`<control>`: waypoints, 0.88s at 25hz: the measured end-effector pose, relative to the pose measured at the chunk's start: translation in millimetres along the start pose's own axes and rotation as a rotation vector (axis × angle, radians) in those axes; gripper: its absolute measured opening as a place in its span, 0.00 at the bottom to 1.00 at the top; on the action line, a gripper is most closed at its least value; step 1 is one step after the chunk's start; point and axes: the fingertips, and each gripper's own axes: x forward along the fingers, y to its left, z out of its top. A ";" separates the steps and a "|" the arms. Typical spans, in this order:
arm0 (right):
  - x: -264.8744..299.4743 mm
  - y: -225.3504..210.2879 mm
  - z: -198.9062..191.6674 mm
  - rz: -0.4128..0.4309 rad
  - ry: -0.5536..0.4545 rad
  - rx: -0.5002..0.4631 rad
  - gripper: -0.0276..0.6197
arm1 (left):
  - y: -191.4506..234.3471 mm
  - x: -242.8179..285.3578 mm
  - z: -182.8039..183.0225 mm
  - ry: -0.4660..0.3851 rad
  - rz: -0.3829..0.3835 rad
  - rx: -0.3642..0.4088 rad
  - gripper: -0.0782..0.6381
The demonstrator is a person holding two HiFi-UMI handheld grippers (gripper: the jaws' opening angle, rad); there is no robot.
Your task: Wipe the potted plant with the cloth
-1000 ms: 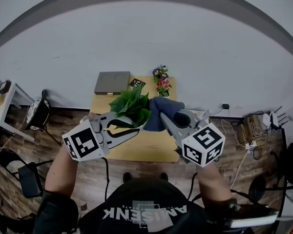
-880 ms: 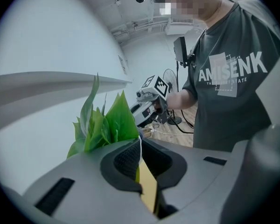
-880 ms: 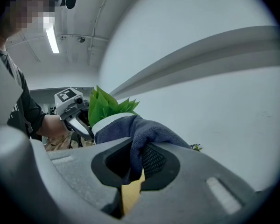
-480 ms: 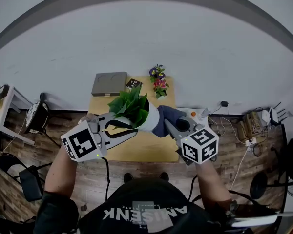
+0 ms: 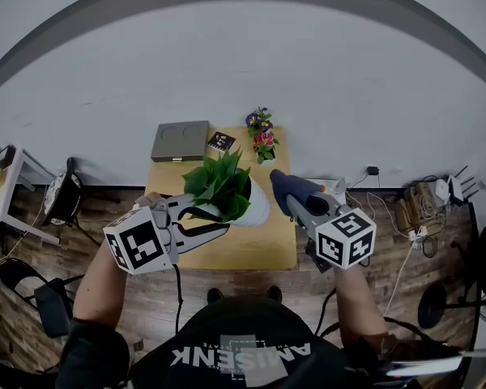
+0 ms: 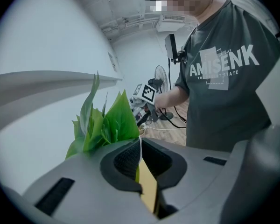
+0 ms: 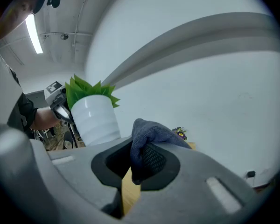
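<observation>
The potted plant, green leaves in a white ribbed pot, hangs above the wooden table. My left gripper is shut on the pot's thin white rim, with the leaves just beyond the jaws. To the right, my right gripper is shut on a dark blue cloth. The cloth bulges out between the jaws, a short gap away from the pot. In the left gripper view the right gripper shows behind the leaves.
At the table's far edge lie a grey tray with two round hollows, a small black card and a little pot of flowers. Chairs stand at the left. Cables and plugs litter the floor at the right.
The right gripper has drawn the cloth off the pot's side, moving right and down. The left gripper has kept the plant almost still.
</observation>
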 end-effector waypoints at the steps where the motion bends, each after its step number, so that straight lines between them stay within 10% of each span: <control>1: -1.7 0.3 10.8 0.003 -0.021 -0.008 0.09 | -0.5 0.4 -0.7 0.006 -0.006 0.009 0.12; 10: -7.6 51.4 84.5 0.139 -0.133 -0.155 0.09 | -7.3 4.6 1.3 0.024 -0.028 0.043 0.12; 22: 5.8 76.7 69.0 0.246 -0.061 -0.217 0.09 | -4.1 -0.2 2.2 0.013 0.000 0.055 0.13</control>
